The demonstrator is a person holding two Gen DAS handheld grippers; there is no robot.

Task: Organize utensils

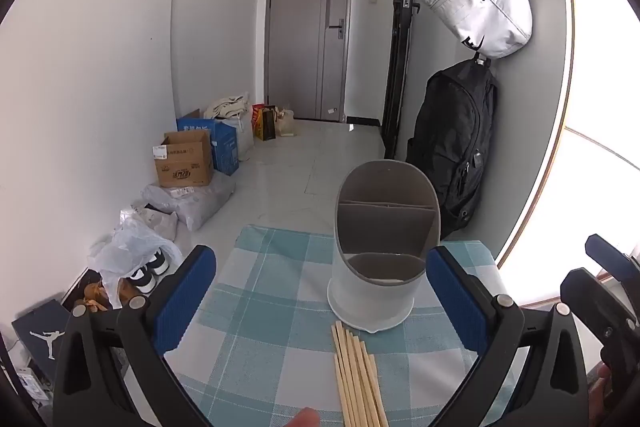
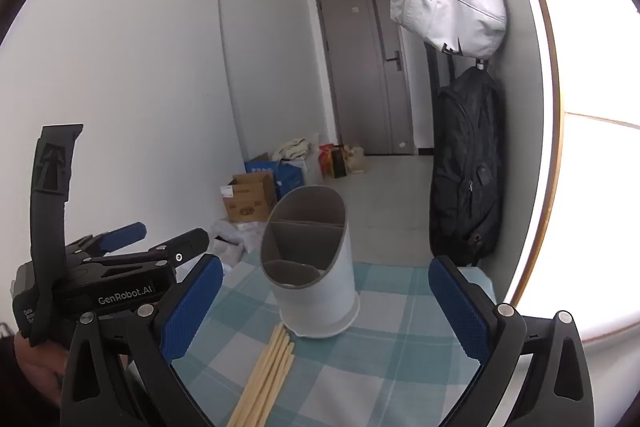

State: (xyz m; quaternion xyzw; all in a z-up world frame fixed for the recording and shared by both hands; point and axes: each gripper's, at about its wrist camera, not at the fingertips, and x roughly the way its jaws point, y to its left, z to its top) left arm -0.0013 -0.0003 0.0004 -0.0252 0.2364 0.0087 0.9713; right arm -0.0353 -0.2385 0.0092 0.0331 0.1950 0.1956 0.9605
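Left wrist view: I see the chopsticks (image 1: 356, 379) bundled on the checked cloth (image 1: 256, 331), long axis running from me toward the holder (image 1: 378, 263), tips just short of its base. They lie between my left gripper (image 1: 320, 301) pads, right of centre; both it and the right gripper (image 2: 326, 303) stand spread wide, holding nothing. The holder's compartments look empty.
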